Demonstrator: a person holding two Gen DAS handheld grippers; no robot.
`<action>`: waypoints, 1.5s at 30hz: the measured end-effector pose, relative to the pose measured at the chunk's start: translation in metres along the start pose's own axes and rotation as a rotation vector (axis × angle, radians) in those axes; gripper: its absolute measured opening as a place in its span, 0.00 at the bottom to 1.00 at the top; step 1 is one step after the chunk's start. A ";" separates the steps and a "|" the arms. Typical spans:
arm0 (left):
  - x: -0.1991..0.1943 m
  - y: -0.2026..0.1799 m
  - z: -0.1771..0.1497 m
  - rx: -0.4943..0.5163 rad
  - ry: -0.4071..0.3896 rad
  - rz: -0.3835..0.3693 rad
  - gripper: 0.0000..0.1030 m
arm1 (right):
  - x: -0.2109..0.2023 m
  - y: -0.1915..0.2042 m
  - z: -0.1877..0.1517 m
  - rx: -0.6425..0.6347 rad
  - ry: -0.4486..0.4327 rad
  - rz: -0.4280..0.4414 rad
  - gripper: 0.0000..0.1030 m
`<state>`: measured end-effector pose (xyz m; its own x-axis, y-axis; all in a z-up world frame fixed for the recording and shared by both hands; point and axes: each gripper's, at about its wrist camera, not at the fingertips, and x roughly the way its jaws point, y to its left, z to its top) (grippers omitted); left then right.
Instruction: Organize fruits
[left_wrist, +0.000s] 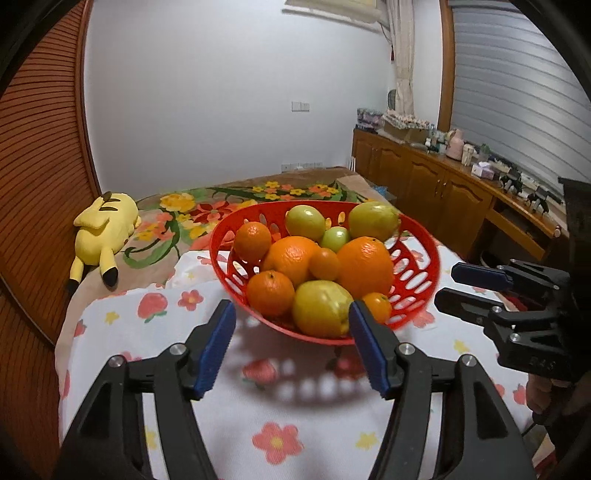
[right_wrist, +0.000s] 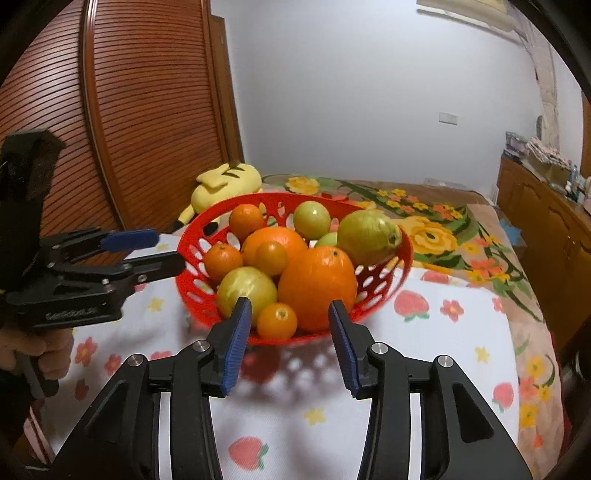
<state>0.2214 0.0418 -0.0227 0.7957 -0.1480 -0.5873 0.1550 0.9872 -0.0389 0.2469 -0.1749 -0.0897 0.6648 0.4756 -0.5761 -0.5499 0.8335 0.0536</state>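
Note:
A red perforated basket (left_wrist: 258, 206) (right_wrist: 258, 197) stands on the white flower-print cloth, piled with fruit. In it are a large orange (left_wrist: 364, 266) (right_wrist: 317, 288), a yellow-green fruit (left_wrist: 321, 314) (right_wrist: 247, 291) at the front, a small mandarin (left_wrist: 376, 306) (right_wrist: 277, 321), and several more oranges and green fruits behind. My left gripper (left_wrist: 291, 308) (right_wrist: 168, 249) is open just short of the basket's near left side, holding nothing. My right gripper (right_wrist: 290, 303) (left_wrist: 447, 285) is open in front of the basket's near right side, also holding nothing.
A yellow plush toy (left_wrist: 99, 229) (right_wrist: 225, 184) lies behind the basket on a floral blanket (right_wrist: 443, 229). A slatted wooden door (left_wrist: 37, 147) stands at the left. A wooden cabinet (left_wrist: 443, 181) with small items on top runs along the right.

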 end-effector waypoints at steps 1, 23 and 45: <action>-0.005 0.000 -0.002 -0.002 -0.009 -0.001 0.65 | -0.002 0.001 -0.002 0.002 -0.003 -0.007 0.48; -0.113 -0.019 -0.025 -0.006 -0.214 0.101 0.94 | -0.079 0.033 -0.020 0.013 -0.170 -0.117 0.82; -0.139 -0.029 -0.042 -0.028 -0.222 0.113 0.94 | -0.116 0.044 -0.033 0.020 -0.240 -0.151 0.86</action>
<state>0.0822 0.0365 0.0261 0.9169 -0.0429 -0.3969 0.0435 0.9990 -0.0074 0.1291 -0.2023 -0.0474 0.8404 0.3969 -0.3690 -0.4272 0.9042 -0.0004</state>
